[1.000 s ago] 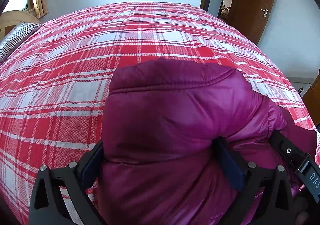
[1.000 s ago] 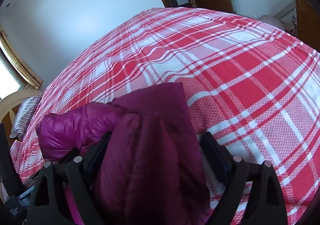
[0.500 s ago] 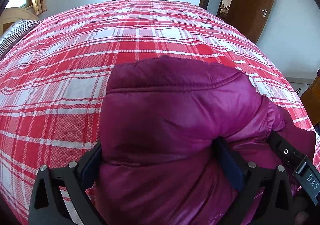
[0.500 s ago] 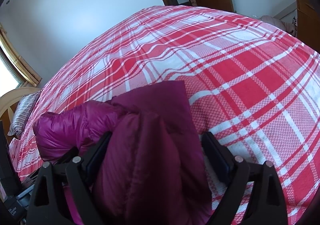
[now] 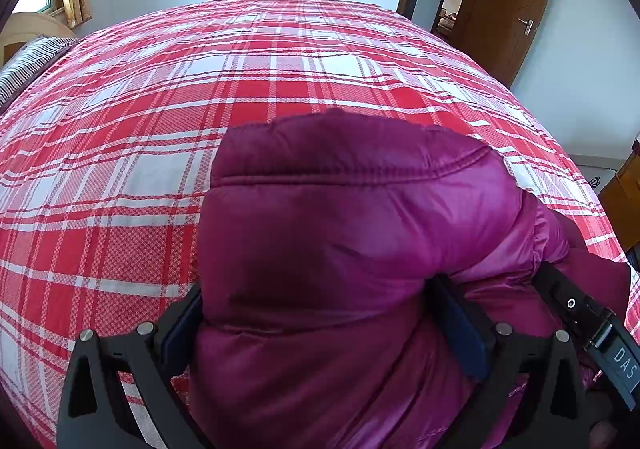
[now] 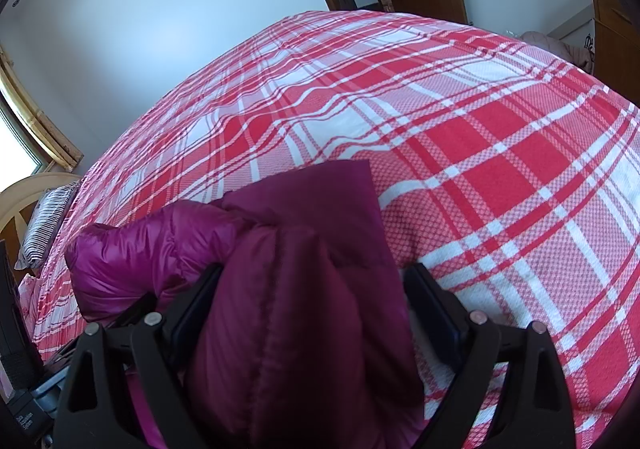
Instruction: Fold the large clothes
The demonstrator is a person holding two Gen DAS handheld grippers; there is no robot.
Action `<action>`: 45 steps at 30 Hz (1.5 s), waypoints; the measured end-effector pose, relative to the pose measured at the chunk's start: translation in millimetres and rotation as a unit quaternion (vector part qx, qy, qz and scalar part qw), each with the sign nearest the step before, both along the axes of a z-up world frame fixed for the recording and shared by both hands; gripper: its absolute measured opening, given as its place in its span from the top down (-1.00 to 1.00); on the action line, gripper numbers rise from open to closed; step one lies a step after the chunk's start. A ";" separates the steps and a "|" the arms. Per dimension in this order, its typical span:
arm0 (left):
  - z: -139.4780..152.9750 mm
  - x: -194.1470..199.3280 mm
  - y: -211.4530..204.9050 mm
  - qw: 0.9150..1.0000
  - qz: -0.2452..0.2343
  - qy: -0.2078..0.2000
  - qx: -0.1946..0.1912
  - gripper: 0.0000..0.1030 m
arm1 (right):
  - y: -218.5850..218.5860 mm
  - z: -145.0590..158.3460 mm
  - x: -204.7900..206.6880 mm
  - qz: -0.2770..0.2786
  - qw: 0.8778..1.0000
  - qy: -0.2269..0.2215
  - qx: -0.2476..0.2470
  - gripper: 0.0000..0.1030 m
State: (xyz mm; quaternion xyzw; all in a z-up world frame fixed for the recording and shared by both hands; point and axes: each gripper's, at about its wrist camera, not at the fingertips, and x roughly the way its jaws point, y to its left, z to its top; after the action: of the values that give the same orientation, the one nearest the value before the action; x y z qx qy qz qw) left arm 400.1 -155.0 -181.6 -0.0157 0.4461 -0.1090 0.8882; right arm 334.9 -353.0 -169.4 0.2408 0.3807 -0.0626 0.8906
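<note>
A padded magenta jacket (image 5: 340,241) lies bundled on the red-and-white plaid bed (image 5: 256,81). In the left wrist view my left gripper (image 5: 320,313) has its fingers set wide, pressed against both sides of a thick fold that bulges over the right finger (image 5: 460,329). The right wrist view shows the darker part of the jacket (image 6: 304,289) filling my right gripper (image 6: 312,301), again with wide-set fingers against its sides. The right gripper's body (image 5: 592,329) shows at the left view's lower right. How much of the jacket sits below the fingers is hidden.
The plaid bedspread (image 6: 460,129) stretches ahead of both grippers. A striped pillow (image 5: 28,65) and a wooden headboard sit at the left. A brown door (image 5: 516,5) and an open doorway stand beyond the far right corner. A wooden cabinet (image 6: 616,29) is at the right.
Both grippers have shifted slightly over the bed with the jacket bundle still between their fingers. The jacket's shape and the hold look the same.
</note>
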 end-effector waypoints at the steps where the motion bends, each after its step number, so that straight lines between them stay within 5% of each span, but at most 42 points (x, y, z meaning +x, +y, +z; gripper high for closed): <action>1: -0.3 0.3 -0.5 1.000 -0.001 0.001 0.001 -0.99 | -0.5 -0.4 0.0 0.000 1.000 0.000 0.001 -0.82; 5: 0.1 2.0 1.6 1.000 -0.005 0.009 -0.011 -0.99 | -2.9 -1.2 -0.3 0.003 1.000 -0.001 0.007 -0.84; 12: 17.8 -36.0 62.8 0.988 -0.071 0.009 -0.138 -0.98 | -16.6 13.0 -15.4 0.067 0.996 -0.024 0.052 -0.85; 16: 2.6 -49.0 90.2 0.973 -0.083 0.015 -0.215 -0.98 | -32.2 14.1 -33.1 0.077 0.994 -0.044 0.065 -0.82; 17: -0.1 -50.5 90.7 0.971 -0.087 0.009 -0.223 -0.98 | -33.4 9.9 -32.2 0.088 0.993 -0.040 0.074 -0.75; 19: 3.1 -52.9 82.8 0.968 -0.108 0.000 -0.225 -0.98 | -30.1 1.9 -27.1 0.128 0.986 -0.034 0.100 -0.19; 21: 6.7 -56.9 68.8 0.960 -0.147 0.003 -0.240 -0.91 | -25.0 2.5 -27.0 0.142 0.984 -0.037 0.098 0.04; 23: 12.8 -66.2 57.0 0.965 -0.157 -0.019 -0.209 -0.71 | -21.1 3.2 -26.6 0.154 0.981 -0.037 0.116 0.28; 25: 18.5 -70.3 58.4 0.964 -0.156 -0.025 -0.212 -0.31 | -18.9 8.7 -28.4 0.157 0.979 -0.042 0.122 0.50; 28: 33.8 -77.1 72.9 0.960 -0.146 -0.036 -0.236 0.09 | -12.9 23.1 -34.8 0.162 0.976 -0.059 0.133 0.56; 35: 81.6 -111.3 110.0 0.961 -0.128 -0.105 -0.223 0.14 | 37.1 64.7 -26.3 0.215 0.962 -0.092 0.143 0.58; 45: 105.6 -140.0 222.0 0.976 -0.005 -0.139 -0.169 0.22 | 170.9 78.7 8.1 0.332 0.925 -0.085 0.165 0.58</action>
State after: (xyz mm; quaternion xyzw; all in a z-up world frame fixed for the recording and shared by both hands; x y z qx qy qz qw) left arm 260.1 67.0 -75.9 -0.1483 0.2932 -0.1883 0.9255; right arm 343.0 -182.2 -90.6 0.2485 0.3668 0.3211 0.8371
